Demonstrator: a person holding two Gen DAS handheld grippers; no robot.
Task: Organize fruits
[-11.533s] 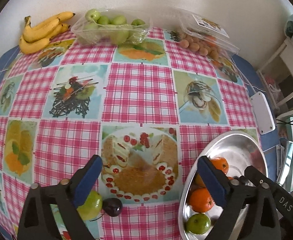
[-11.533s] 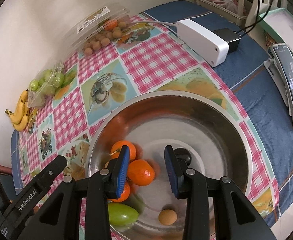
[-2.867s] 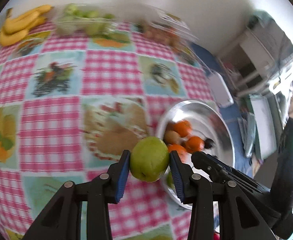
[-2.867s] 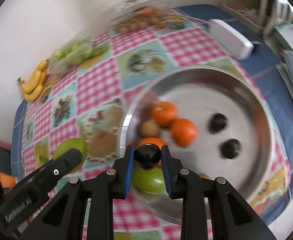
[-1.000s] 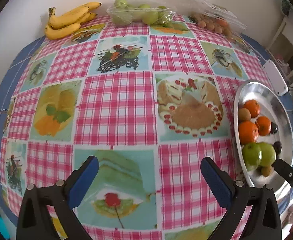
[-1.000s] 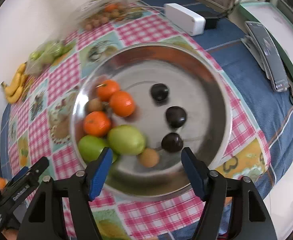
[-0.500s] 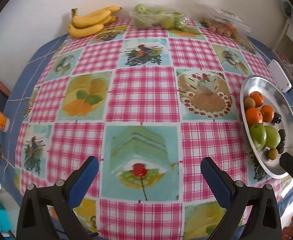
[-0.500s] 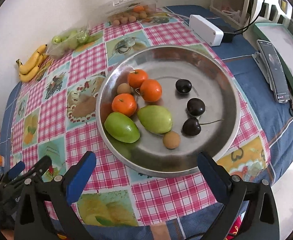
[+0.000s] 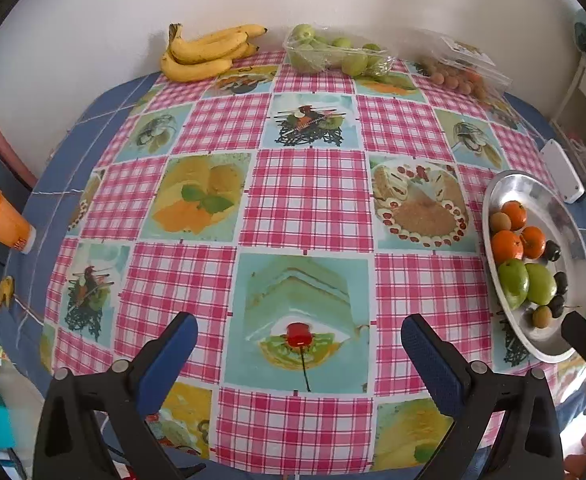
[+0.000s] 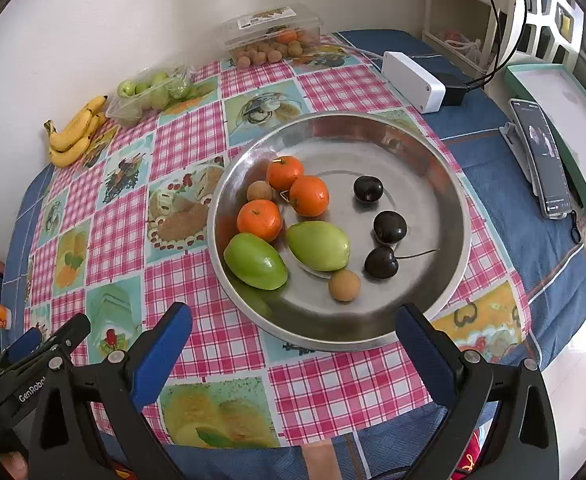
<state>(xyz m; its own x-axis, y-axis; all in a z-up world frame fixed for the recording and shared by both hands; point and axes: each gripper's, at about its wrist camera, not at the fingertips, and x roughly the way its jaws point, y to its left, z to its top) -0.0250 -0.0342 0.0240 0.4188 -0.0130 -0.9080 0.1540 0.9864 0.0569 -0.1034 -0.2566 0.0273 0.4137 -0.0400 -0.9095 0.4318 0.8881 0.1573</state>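
A round steel bowl [image 10: 445, 184] sits on the checked tablecloth; it also shows at the right of the left wrist view [image 9: 573, 232]. It holds three oranges [image 10: 308, 195], two green fruits [image 10: 317, 245], three dark cherries [image 10: 389, 227] and two small brown fruits [image 10: 344, 285]. My right gripper [image 10: 293, 336] is open and empty, held above the table's front edge just short of the bowl. My left gripper [image 9: 299, 346] is open and empty over the tablecloth, left of the bowl.
Along the back wall lie a banana bunch [image 9: 205, 54], a clear bag of green fruit [image 9: 333, 54] and a clear box of small brown fruit [image 9: 461, 70]. A white adapter [image 10: 411, 80], a phone [image 10: 543, 160] and an orange cup [image 9: 1, 220] lie at the table's edges.
Both grippers have drawn back and up from the table, so more of it shows. The fruit in the bowl has not moved in the last second.
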